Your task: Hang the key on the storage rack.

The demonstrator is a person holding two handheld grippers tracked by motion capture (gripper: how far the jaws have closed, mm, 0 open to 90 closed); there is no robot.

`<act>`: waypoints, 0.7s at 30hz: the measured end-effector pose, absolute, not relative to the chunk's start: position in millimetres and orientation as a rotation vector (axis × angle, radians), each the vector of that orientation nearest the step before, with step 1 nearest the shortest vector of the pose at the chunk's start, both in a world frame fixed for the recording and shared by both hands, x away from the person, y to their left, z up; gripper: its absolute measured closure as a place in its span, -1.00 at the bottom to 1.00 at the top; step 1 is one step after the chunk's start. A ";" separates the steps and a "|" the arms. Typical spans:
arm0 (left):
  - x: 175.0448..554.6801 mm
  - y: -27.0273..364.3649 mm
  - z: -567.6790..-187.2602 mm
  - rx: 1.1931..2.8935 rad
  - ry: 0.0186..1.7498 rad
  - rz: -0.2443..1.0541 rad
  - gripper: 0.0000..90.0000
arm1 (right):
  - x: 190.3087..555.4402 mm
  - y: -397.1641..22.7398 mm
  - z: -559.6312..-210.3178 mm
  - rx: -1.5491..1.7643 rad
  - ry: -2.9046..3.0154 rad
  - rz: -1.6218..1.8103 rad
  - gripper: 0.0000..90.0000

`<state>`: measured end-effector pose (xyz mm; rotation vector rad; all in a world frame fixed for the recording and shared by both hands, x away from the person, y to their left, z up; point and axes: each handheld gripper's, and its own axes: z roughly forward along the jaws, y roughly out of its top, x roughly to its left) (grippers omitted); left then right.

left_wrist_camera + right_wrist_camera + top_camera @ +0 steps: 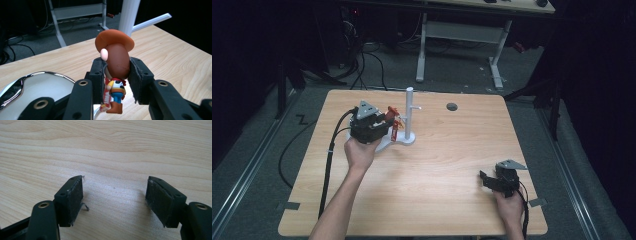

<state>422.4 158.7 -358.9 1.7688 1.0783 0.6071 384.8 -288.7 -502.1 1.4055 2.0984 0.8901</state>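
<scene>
The wooden table (437, 165) spreads wide under both hands. Just ahead of the left gripper (388, 120) stands the white peg stand (409, 112), upright, one thin arm sticking out sideways. Beside the left gripper's jaws, low on their left, sits a shiny chrome-rimmed white dish (37, 86). Now the grip itself: the left gripper is clamped on a cowboy figurine (116, 72), pads pressing both sides of its brown head, hat above the jaws, boots hanging below them. Far across the table, the right gripper (113, 200) rests low over bare wood, jaws spread wide, nothing between them.
</scene>
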 end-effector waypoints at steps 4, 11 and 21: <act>422.5 159.2 -361.2 1.767 1.087 0.618 0.47 | 384.8 -288.7 -502.1 1.405 2.099 0.890 -0.32; 424.6 160.2 -367.5 1.782 1.106 0.626 0.47 | 384.7 -288.7 -502.1 1.404 2.100 0.891 -0.32; 421.0 163.8 -375.8 1.785 1.121 0.627 0.47 | 384.7 -288.7 -502.1 1.404 2.100 0.891 -0.32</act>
